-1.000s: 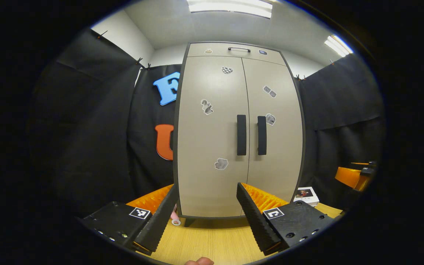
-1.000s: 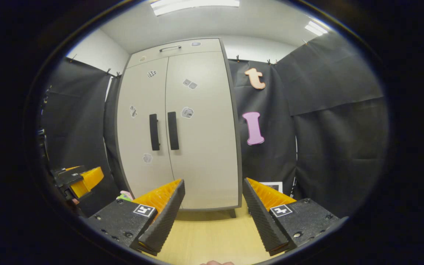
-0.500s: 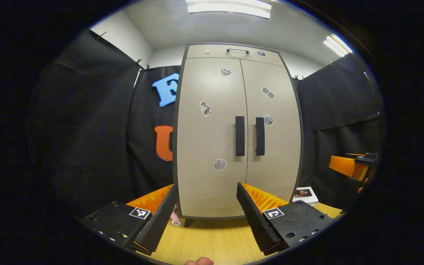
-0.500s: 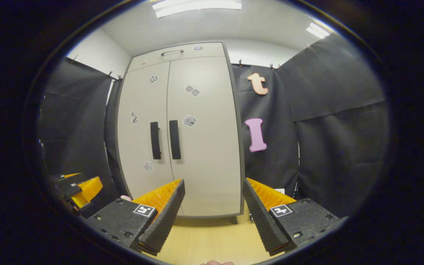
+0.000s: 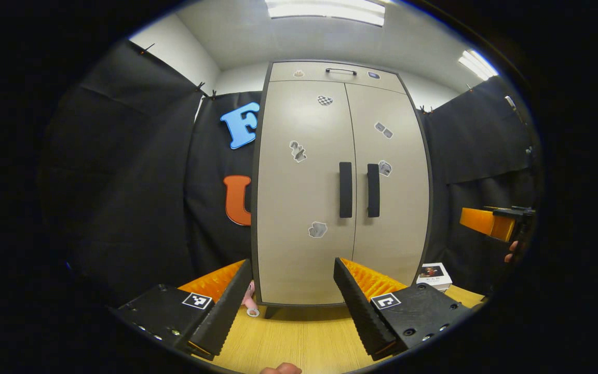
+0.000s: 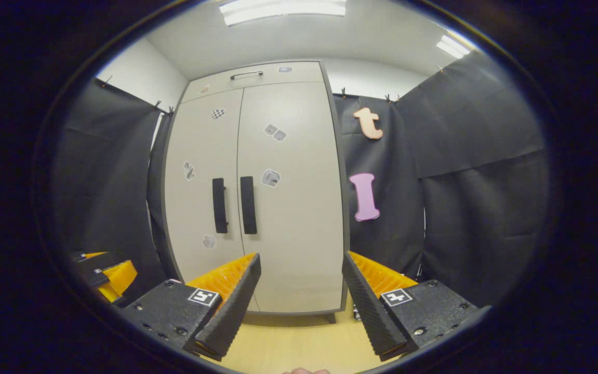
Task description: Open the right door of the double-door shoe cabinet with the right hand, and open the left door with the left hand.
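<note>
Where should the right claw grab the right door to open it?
Probably the right door's handle: a tall upright bar by the centre seam. Come straight from the front, with the open right claw closing across its narrow width, then pull outward.

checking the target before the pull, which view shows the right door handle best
The left gripper view: the right door handle stands near centre, facing the camera, larger. The right gripper view shows the same handle smaller, left of centre, with the cabinet seen at an angle.

Beige cabinet [image 5: 304, 197], seemingly black handles [image 5: 345, 189].

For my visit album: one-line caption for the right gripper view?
Open right gripper faces the closed shoe cabinet, handles untouched.
</note>
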`<state>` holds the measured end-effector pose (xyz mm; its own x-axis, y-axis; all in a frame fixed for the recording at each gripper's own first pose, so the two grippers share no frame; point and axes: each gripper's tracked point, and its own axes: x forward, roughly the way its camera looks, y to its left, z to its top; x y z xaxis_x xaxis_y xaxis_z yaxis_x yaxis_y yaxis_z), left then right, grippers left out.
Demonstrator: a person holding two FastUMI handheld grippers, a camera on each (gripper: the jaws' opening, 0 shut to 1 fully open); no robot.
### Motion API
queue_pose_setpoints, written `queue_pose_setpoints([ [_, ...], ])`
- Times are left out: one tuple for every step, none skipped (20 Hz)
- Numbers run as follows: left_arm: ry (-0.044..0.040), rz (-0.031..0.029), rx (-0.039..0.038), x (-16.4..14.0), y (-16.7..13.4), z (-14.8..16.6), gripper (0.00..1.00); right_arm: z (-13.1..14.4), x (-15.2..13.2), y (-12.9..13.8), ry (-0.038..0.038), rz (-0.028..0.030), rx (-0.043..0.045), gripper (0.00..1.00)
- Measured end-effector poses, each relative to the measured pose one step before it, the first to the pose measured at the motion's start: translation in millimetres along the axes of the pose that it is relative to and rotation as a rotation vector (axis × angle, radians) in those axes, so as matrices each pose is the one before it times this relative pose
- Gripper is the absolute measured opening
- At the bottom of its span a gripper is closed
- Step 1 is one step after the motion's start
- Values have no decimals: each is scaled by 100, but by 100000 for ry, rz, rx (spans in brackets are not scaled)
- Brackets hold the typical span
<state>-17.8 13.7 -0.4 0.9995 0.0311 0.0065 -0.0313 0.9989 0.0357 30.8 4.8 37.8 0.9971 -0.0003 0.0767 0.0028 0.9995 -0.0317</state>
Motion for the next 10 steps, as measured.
queue_pose_setpoints([
  [158,-35,278,98,-84,83,95,-17,-132,51,-240,273,-275,98],
  [469,-48,342,224,-82,-48,95,29,-116,72,-427,567,50,98],
  [272,-165,609,200,-156,-7,95,43,-14,23,-615,459,318,98],
  [-236,202,719,228,-34,180,95,152,-97,22,-614,574,454,98],
  [-245,386,60,82,39,167,95,80,-68,8,-539,586,552,98],
  [-518,-176,-751,123,-215,104,95,23,-19,-82,-22,148,310,98],
  [-224,-614,-977,66,-341,71,95,-63,25,-105,272,-223,-108,98],
  [-379,-382,-585,30,-86,139,95,42,-2,-94,-22,-241,-176,98],
  [-408,50,-8,69,4,75,95,21,36,42,-33,-92,-166,98],
  [-453,262,206,128,160,174,95,56,59,43,-48,-56,-347,98],
])
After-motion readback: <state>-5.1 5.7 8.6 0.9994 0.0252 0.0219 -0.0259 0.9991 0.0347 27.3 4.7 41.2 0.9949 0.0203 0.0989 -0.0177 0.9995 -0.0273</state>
